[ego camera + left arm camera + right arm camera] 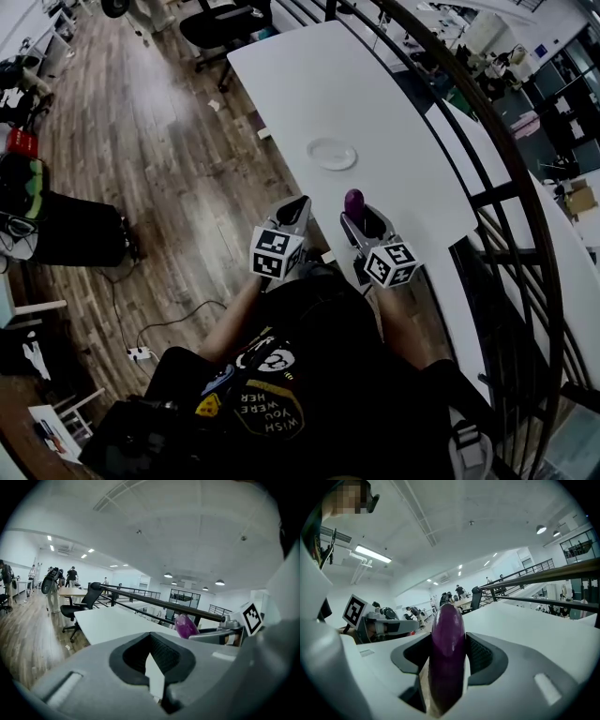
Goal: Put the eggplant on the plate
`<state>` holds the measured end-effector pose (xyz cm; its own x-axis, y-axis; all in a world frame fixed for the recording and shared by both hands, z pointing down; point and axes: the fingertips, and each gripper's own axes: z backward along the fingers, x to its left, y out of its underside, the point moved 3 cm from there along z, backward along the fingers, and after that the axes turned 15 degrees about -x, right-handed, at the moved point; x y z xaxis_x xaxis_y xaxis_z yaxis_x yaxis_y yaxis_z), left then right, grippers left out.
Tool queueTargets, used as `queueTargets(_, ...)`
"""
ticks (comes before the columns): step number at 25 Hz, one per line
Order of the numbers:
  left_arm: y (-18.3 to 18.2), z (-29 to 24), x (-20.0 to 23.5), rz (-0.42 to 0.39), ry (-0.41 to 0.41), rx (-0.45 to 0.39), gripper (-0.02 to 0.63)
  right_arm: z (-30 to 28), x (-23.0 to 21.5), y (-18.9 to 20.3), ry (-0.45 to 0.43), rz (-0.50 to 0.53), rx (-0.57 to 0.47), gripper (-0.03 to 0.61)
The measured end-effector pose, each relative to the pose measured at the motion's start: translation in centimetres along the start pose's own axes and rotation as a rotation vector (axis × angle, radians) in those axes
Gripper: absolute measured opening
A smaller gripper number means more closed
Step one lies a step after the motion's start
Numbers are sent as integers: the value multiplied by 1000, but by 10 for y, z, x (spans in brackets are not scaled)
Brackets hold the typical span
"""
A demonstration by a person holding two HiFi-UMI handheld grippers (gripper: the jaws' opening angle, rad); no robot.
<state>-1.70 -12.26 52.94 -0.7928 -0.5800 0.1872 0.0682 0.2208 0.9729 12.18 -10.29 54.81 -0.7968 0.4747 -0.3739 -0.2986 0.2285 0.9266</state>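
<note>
A purple eggplant stands nose-up between the jaws of my right gripper, which is shut on it above the near end of the white table. In the right gripper view the eggplant fills the gap of that gripper. A small clear plate lies flat on the table, farther out and a little left of the eggplant. My left gripper hovers just left of the table edge, over the floor, shut and holding nothing. From its view the eggplant shows at the right.
A black curved railing runs along the table's right side. A black office chair stands at the table's far end. Wooden floor lies to the left, with dark bags and a cable on it.
</note>
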Motion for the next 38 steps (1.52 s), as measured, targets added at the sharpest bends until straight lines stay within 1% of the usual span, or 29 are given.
queueTargets(3,-1,-28,12,25,-7,6,5,-20,-22,4,-8,12,36,232)
queueTargets(8,16,-61,28,84,-33,42,5,-52,-57,19,-50,55,108,232)
queueTargets(11,20,-69,42,151,-50,52,5,-78,-74,28,-64,89,153,232)
queueTargets(13,26,-73,50,156,-51,75,5,-95,-90,41,-63,132,209,232)
queueTargets(15,29,-77,60,150,-47,95,5,-119,-108,55,-66,212,288,232)
queueTargets(18,25,-78,76,168,-54,97,5,-160,-135,78,-106,405,445,232)
queueTargets(20,23,-77,85,174,-67,95,5,-186,-151,96,-180,554,580,232)
queueTargets(22,22,-72,94,186,-88,98,5,-208,-160,119,-275,668,717,232)
queueTargets(25,26,-60,109,204,-122,113,5,-234,-169,153,-387,756,872,232)
queueTargets(28,38,-47,125,267,-164,126,5,-250,-175,173,-475,809,963,232)
queueTargets(30,42,-39,135,288,-199,124,5,-253,-176,181,-528,850,998,232)
queueTargets(31,43,-36,139,292,-212,123,5,-252,-178,184,-538,866,1011,232)
queueTargets(33,42,-31,144,303,-218,124,5,-251,-181,183,-518,876,1002,233)
queueTargets(35,41,-27,147,303,-206,127,5,-249,-174,171,-470,855,941,236)
queueTargets(37,39,-26,152,294,-191,125,5,-243,-162,151,-414,826,841,236)
queueTargets(38,38,-26,153,289,-184,125,5,-236,-155,140,-384,814,792,249)
